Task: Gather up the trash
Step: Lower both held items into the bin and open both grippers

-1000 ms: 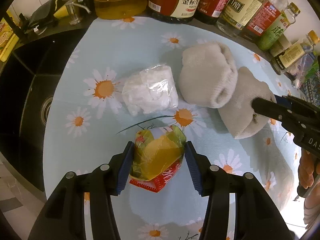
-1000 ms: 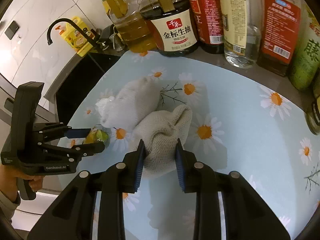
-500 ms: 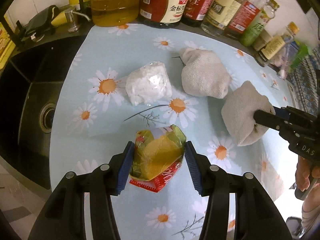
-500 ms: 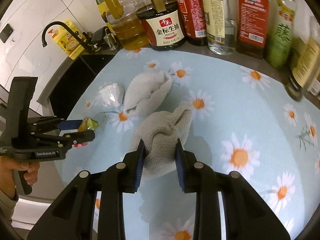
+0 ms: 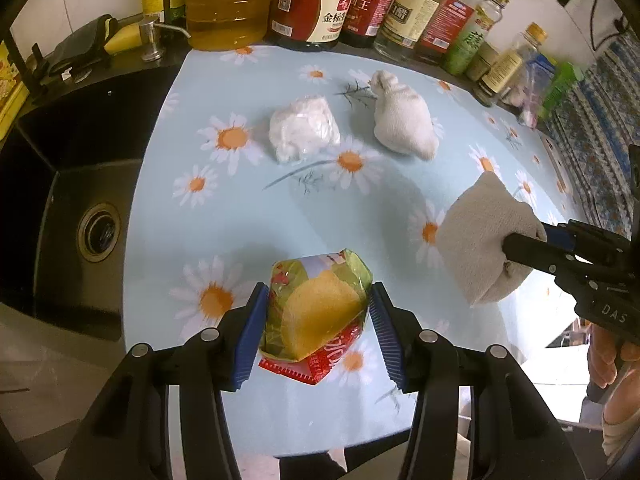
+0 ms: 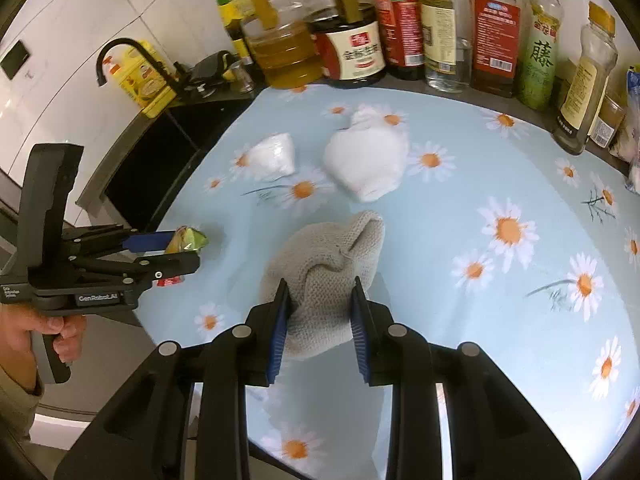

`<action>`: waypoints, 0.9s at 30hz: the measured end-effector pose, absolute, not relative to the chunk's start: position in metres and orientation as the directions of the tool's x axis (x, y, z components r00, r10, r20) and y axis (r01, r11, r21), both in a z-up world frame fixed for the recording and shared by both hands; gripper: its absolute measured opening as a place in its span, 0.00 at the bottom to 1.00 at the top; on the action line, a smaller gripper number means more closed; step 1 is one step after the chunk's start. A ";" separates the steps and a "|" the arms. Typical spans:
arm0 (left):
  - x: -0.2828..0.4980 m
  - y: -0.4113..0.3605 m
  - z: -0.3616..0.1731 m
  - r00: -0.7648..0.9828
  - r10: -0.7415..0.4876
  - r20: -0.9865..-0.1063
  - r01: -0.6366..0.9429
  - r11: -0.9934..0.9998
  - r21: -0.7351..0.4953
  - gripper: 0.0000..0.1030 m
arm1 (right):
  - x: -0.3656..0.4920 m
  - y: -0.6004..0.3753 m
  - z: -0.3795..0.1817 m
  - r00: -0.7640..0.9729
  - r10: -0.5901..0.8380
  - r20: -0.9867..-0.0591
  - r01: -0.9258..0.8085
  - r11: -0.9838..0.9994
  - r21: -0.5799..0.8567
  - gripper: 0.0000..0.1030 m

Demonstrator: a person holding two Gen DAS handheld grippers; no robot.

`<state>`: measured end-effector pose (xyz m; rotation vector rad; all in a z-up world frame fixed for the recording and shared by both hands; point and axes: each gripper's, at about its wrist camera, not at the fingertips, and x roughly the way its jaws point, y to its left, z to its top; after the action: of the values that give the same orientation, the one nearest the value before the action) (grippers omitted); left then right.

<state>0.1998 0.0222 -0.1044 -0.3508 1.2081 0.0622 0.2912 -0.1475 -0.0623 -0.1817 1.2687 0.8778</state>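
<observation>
My left gripper (image 5: 318, 320) is shut on a crumpled green, yellow and red snack wrapper (image 5: 316, 312) and holds it above the near edge of the daisy-print table (image 5: 248, 216). My right gripper (image 6: 320, 312) is shut on a grey knitted sock (image 6: 324, 268), lifted off the table; the sock also shows in the left wrist view (image 5: 480, 240). A white crumpled plastic bag (image 5: 302, 128) and a white sock (image 5: 404, 126) lie on the table farther back. The left gripper with the wrapper (image 6: 186, 238) shows at the left of the right wrist view.
A row of sauce and oil bottles (image 5: 320, 8) lines the back edge of the table. A black sink (image 5: 80, 200) with a drain lies to the left, with a black tap (image 6: 120, 56) behind it. More bottles (image 6: 576, 80) stand at the back right.
Both grippers have pulled back and up from the table with their loads. The grey sock has come away from the white sock, which stays on the table.
</observation>
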 end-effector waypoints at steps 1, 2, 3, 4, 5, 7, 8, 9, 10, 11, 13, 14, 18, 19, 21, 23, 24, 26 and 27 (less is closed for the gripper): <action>0.195 0.023 -0.104 0.360 -0.141 -0.922 -0.226 0.946 -0.233 0.48 | 0.285 -0.146 -0.061 0.031 0.472 -0.881 -0.659 0.672 0.337 0.29; 0.190 0.025 -0.104 0.359 -0.145 -0.922 -0.220 0.947 -0.234 0.48 | 0.278 -0.144 -0.059 0.033 0.470 -0.882 -0.660 0.673 0.334 0.29; 0.187 0.026 -0.104 0.358 -0.148 -0.922 -0.217 0.947 -0.236 0.48 | 0.273 -0.143 -0.059 0.035 0.468 -0.883 -0.659 0.675 0.332 0.29; 0.184 0.027 -0.104 0.359 -0.151 -0.921 -0.213 0.948 -0.238 0.48 | 0.266 -0.142 -0.058 0.036 0.467 -0.884 -0.657 0.677 0.331 0.29; 0.180 0.028 -0.103 0.361 -0.154 -0.920 -0.208 0.948 -0.240 0.48 | 0.260 -0.142 -0.057 0.036 0.467 -0.884 -0.655 0.679 0.332 0.29; 0.171 0.029 -0.103 0.363 -0.164 -0.917 -0.193 0.950 -0.246 0.48 | 0.250 -0.140 -0.057 0.040 0.463 -0.885 -0.651 0.684 0.328 0.29; 0.168 0.029 -0.103 0.363 -0.168 -0.917 -0.189 0.950 -0.249 0.48 | 0.245 -0.140 -0.056 0.041 0.461 -0.886 -0.647 0.688 0.328 0.29; 0.163 0.030 -0.103 0.363 -0.173 -0.916 -0.181 0.951 -0.252 0.48 | 0.238 -0.140 -0.056 0.038 0.463 -0.886 -0.642 0.690 0.333 0.29; 0.159 0.030 -0.103 0.363 -0.177 -0.915 -0.175 0.951 -0.254 0.48 | 0.231 -0.139 -0.055 0.037 0.461 -0.886 -0.641 0.691 0.333 0.29; 0.155 0.029 -0.104 0.362 -0.181 -0.914 -0.170 0.952 -0.256 0.48 | 0.224 -0.139 -0.055 0.037 0.460 -0.887 -0.641 0.692 0.332 0.29; 0.146 0.028 -0.104 0.361 -0.192 -0.913 -0.157 0.952 -0.263 0.48 | 0.211 -0.139 -0.054 0.031 0.459 -0.888 -0.638 0.693 0.336 0.29; 0.141 0.028 -0.105 0.360 -0.199 -0.912 -0.150 0.952 -0.267 0.48 | 0.207 -0.139 -0.055 0.030 0.458 -0.888 -0.637 0.694 0.336 0.29; 0.124 0.023 -0.107 0.353 -0.218 -0.910 -0.127 0.953 -0.277 0.48 | 0.182 -0.138 -0.052 0.031 0.459 -0.888 -0.636 0.695 0.337 0.29; 0.120 0.022 -0.107 0.353 -0.220 -0.909 -0.123 0.952 -0.279 0.48 | 0.176 -0.138 -0.052 0.030 0.459 -0.888 -0.635 0.695 0.338 0.29; 0.111 0.021 -0.109 0.350 -0.229 -0.908 -0.117 0.951 -0.285 0.48 | 0.167 -0.139 -0.052 0.022 0.460 -0.888 -0.630 0.696 0.344 0.29; 0.103 0.019 -0.110 0.348 -0.236 -0.907 -0.112 0.950 -0.290 0.48 | 0.157 -0.139 -0.052 0.021 0.458 -0.888 -0.630 0.696 0.345 0.29; 0.099 0.019 -0.111 0.348 -0.239 -0.907 -0.110 0.950 -0.293 0.48 | 0.153 -0.139 -0.052 0.020 0.457 -0.889 -0.630 0.696 0.343 0.29; 0.093 0.018 -0.111 0.347 -0.246 -0.905 -0.107 0.948 -0.299 0.48 | 0.146 -0.139 -0.052 0.015 0.459 -0.888 -0.629 0.695 0.349 0.29; 0.089 0.017 -0.111 0.347 -0.250 -0.904 -0.105 0.948 -0.302 0.48 | 0.141 -0.139 -0.052 0.011 0.459 -0.888 -0.631 0.693 0.350 0.29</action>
<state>0.0892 0.0166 -0.1114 -0.3330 1.2192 -0.0963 0.1411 -0.1389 -0.0521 -0.1619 1.3065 0.8554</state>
